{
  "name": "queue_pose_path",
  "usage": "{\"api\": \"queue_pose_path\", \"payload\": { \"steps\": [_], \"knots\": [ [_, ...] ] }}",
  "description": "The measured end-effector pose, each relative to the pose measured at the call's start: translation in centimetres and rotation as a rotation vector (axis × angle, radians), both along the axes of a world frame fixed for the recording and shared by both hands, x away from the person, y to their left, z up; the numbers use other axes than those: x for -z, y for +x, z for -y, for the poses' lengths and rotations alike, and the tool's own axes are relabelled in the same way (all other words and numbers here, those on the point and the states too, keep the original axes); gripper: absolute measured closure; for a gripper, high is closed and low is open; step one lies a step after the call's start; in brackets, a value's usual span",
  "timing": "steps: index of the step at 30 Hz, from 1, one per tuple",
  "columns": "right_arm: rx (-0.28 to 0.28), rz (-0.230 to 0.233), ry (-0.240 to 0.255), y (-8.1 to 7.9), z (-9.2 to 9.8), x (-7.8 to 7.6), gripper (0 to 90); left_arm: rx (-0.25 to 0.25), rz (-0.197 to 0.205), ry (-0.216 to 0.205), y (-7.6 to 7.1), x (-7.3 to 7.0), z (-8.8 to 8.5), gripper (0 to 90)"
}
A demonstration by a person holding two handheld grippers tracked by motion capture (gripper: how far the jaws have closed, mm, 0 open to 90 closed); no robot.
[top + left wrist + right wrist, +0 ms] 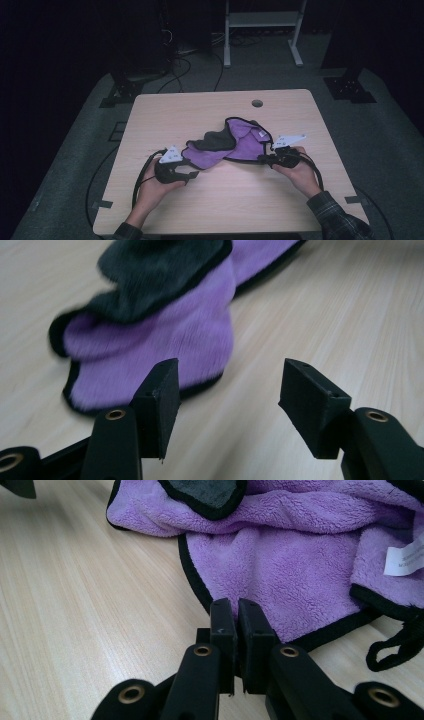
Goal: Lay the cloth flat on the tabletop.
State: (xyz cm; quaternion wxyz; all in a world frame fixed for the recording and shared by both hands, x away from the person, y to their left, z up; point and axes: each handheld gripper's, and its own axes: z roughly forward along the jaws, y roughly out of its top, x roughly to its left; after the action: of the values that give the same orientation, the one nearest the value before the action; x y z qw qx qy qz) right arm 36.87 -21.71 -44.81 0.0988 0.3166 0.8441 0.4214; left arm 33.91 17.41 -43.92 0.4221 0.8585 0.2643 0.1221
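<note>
The cloth [232,142] lies crumpled mid-table [215,210]; the left gripper [192,175] sits just left of it; the right gripper [262,159] touches its right edge.

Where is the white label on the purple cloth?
In the high view, the white label sits on the purple cloth's right part, near the right hand-held gripper.
</note>
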Motion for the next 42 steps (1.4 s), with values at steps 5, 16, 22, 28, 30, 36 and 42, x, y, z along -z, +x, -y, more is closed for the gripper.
{"api": "queue_pose_path", "payload": {
  "steps": [5,16,22,28,30,36,42],
  "knots": [
    [-0.003,-0.002,-0.005,0.1,0.0,0.0,85.8,0.039,0.011,0.003,1.7,-0.9,2.7,42.7],
    [-0.010,-0.006,-0.011,0.1,-0.1,0.1,85.7,0.061,0.025,0.023,4.7,-1.1,7.1,44.3],
    [-0.013,-0.011,-0.018,0.2,-0.1,0.2,85.7,0.058,0.016,0.033,6.5,-0.8,9.0,43.5],
    [-0.016,-0.010,-0.022,0.2,-0.2,0.2,85.7,0.045,-0.010,0.054,8.6,0.5,10.6,44.1],
    [-0.016,-0.010,-0.022,0.2,-0.2,0.2,85.7,0.038,-0.018,0.062,9.0,0.7,11.0,44.6],
    [-0.017,-0.011,-0.026,0.2,-0.2,0.2,85.7,0.009,-0.055,0.066,10.1,1.3,11.6,54.3],
    [-0.018,-0.012,-0.031,0.2,-0.2,0.2,85.7,-0.020,-0.120,0.017,10.5,1.0,10.9,79.4]
  ]
}}
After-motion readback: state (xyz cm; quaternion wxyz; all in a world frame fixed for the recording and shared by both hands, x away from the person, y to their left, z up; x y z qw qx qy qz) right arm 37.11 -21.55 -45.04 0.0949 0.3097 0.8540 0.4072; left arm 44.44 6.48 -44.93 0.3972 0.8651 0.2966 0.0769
